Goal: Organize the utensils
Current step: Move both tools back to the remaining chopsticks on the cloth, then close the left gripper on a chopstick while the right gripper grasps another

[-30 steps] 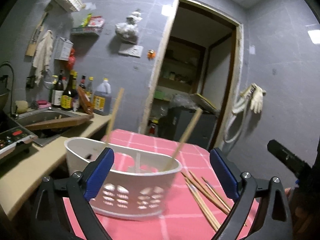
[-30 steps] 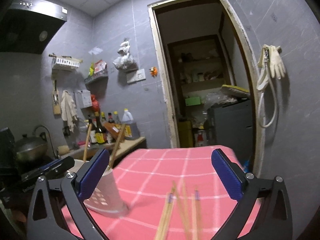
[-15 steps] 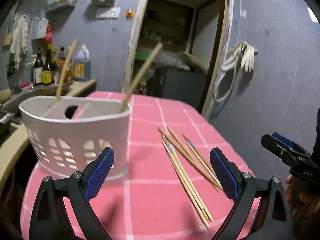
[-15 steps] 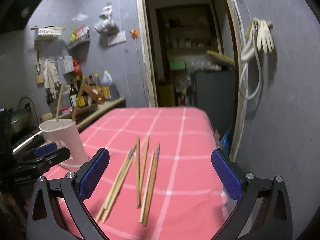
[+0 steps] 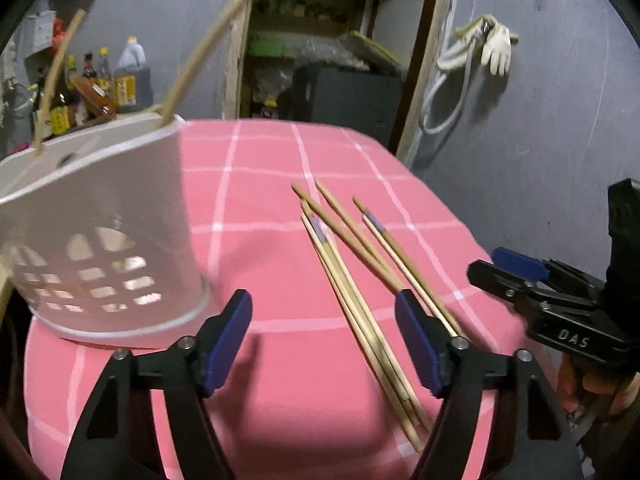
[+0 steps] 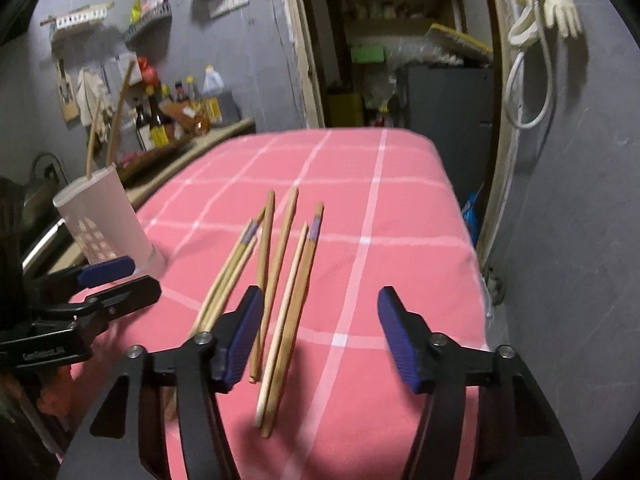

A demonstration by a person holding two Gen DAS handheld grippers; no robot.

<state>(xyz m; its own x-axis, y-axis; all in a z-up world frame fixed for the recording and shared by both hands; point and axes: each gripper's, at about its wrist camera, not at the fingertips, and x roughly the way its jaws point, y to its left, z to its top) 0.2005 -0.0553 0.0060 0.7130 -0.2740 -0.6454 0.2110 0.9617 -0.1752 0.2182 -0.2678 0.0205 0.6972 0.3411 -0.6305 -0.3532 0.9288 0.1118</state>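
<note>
Several wooden chopsticks [image 5: 360,276] lie loose on the pink checked tablecloth [image 5: 260,200]; they also show in the right wrist view [image 6: 280,276]. A white perforated utensil basket [image 5: 96,232] stands at the left with two chopsticks [image 5: 208,44] upright in it; it also shows in the right wrist view [image 6: 104,224]. My left gripper [image 5: 324,340] is open and empty, low over the cloth beside the near ends of the chopsticks. My right gripper [image 6: 320,336] is open and empty above the chopsticks' near ends; it also shows at the right of the left wrist view [image 5: 520,276].
A counter [image 6: 200,140] with bottles [image 5: 128,76] and a sink runs along the left wall. An open doorway [image 6: 400,60] with a dark cabinet lies beyond the table's far edge. Gloves and a hose [image 6: 552,8] hang on the right wall.
Both grippers have tilted down and moved closer to the loose chopsticks. The basket has shifted to the left of the left wrist view. Both jaws have narrowed but stay open.
</note>
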